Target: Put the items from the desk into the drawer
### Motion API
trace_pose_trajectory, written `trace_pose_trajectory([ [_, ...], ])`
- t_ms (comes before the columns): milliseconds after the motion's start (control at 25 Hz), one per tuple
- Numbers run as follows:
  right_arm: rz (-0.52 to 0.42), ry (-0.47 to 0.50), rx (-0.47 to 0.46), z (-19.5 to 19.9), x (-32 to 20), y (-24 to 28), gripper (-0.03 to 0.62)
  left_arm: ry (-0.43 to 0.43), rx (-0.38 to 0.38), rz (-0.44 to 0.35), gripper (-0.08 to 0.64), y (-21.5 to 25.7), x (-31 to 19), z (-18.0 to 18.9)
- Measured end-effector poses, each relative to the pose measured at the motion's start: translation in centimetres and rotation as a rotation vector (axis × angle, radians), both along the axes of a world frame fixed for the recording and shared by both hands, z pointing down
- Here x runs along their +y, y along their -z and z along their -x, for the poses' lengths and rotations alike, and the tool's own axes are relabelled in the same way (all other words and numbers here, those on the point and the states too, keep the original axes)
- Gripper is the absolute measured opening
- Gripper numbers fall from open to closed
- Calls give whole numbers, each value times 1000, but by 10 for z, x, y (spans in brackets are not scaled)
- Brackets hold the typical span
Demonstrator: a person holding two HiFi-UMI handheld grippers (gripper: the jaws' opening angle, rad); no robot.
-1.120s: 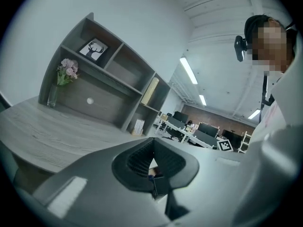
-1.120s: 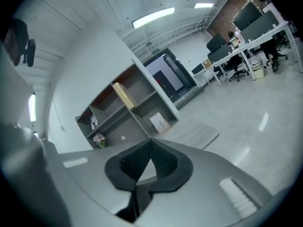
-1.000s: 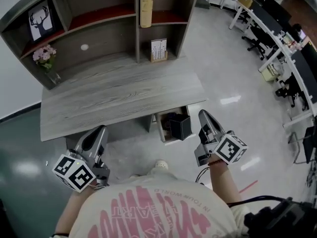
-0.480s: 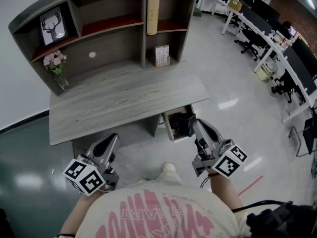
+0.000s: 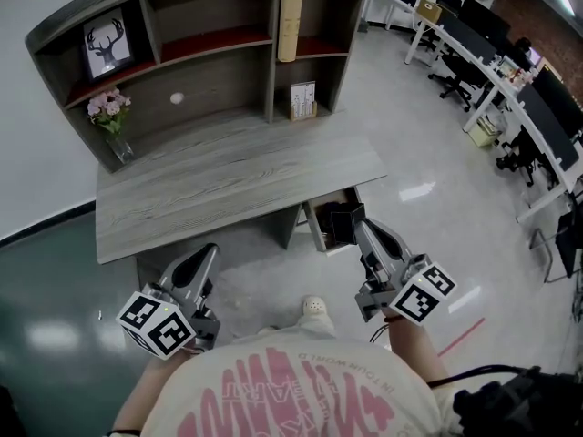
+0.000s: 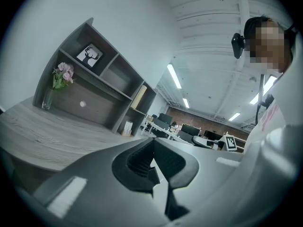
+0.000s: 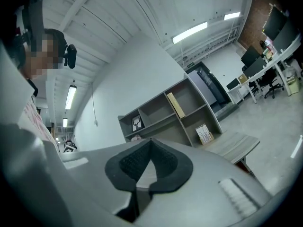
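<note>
The grey wooden desk [image 5: 228, 180] carries a small white card stand [image 5: 303, 100] at its back right and a vase of pink flowers [image 5: 111, 116] at its back left. Under the desk's right end a drawer [image 5: 321, 235] stands open with a dark item [image 5: 341, 226] inside. My right gripper [image 5: 358, 224] is shut and empty, its tip at the drawer's right edge. My left gripper [image 5: 208, 251] hangs in front of the desk's left half, shut with nothing in it. Each gripper view shows its jaws closed: left gripper [image 6: 154, 140], right gripper [image 7: 150, 141].
Shelves behind the desk hold a framed deer picture [image 5: 107, 44] and a tall yellow book [image 5: 290, 21]. A white round knob [image 5: 176, 98] sits on the back panel. Office desks and chairs [image 5: 510, 80] line the far right. My shoe [image 5: 315, 306] is on the floor below the drawer.
My right gripper has moved left and up to the drawer's edge. My left gripper has shifted a little right toward the desk. Both stay shut.
</note>
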State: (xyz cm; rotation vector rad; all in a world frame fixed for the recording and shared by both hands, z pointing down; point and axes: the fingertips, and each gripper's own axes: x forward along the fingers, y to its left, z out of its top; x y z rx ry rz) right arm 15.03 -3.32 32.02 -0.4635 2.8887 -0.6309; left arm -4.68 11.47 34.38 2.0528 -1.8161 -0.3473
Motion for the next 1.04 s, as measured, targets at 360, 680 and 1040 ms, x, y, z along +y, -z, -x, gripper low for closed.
trace_pose_trajectory([
  [360,9,5,5,-2,1,-1,3,11,-1,-19,20,1,1,4],
  [680,1,14,29,1,3,-1,3,6,5,-19,20,3,-3,6],
  [1040,8,15,32,1,2,0,3,1,5,-4,20,1,-4,7],
])
